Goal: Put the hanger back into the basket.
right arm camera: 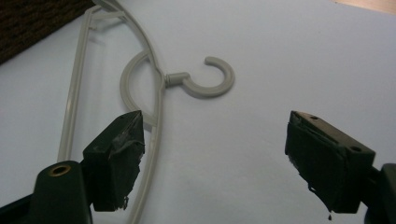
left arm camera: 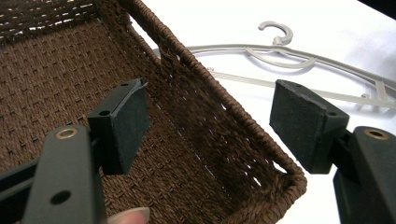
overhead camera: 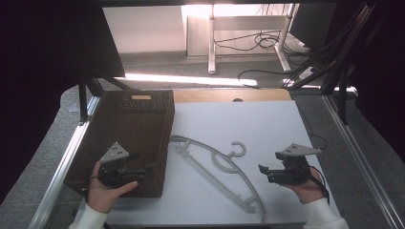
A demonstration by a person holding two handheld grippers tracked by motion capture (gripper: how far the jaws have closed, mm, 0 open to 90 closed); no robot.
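One grey plastic hanger | flat on table | hook intact

Lab-like recording room: metal-framed table, bare desk legs, loose floor cables.

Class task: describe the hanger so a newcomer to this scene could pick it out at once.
Start at the white table. Right of the brown basket, between the two claws, lies the hanger: pale grey plastic, flat, curved, with a hook. Nothing else there is pale and thin.
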